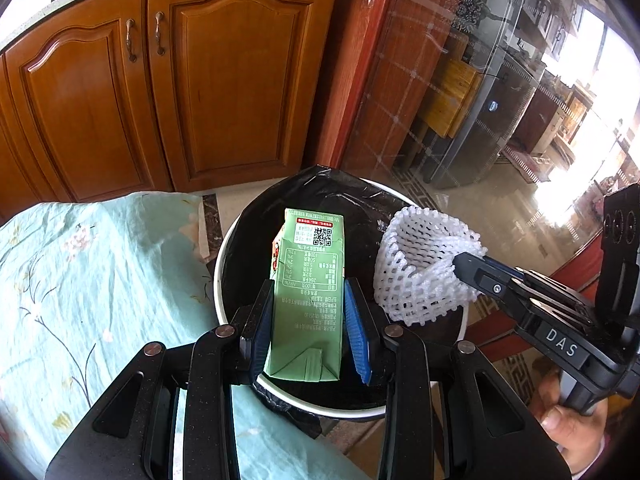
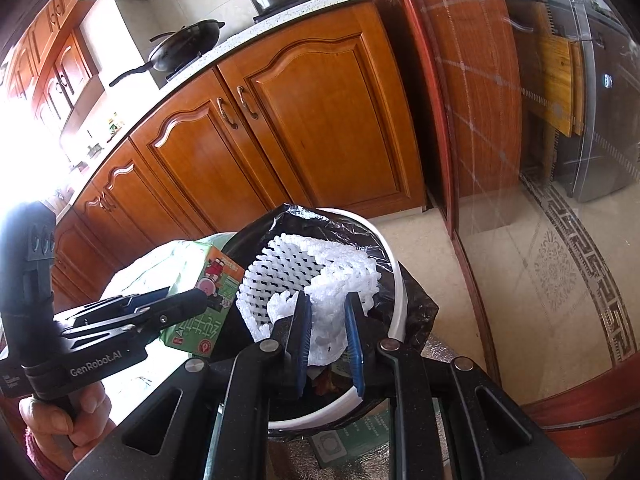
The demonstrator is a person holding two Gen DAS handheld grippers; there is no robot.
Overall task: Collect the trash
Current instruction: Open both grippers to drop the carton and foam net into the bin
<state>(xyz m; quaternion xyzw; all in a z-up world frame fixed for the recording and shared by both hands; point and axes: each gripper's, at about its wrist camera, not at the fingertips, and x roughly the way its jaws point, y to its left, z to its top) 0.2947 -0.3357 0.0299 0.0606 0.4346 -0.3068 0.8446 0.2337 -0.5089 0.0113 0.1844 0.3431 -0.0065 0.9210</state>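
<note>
Your left gripper [image 1: 308, 320] clamps the stiff, light carton [image 1: 308, 292] by its sides — over the bin [image 1: 224, 264]. At three o'clock, your right gripper [image 2: 329, 332] pinches the soft foam net [image 2: 316, 272] — it crushes easily.

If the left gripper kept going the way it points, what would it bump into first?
Probably the black liner inside the bin: the left gripper, holding the carton, points down into its mouth. Depth is unclear.
</note>
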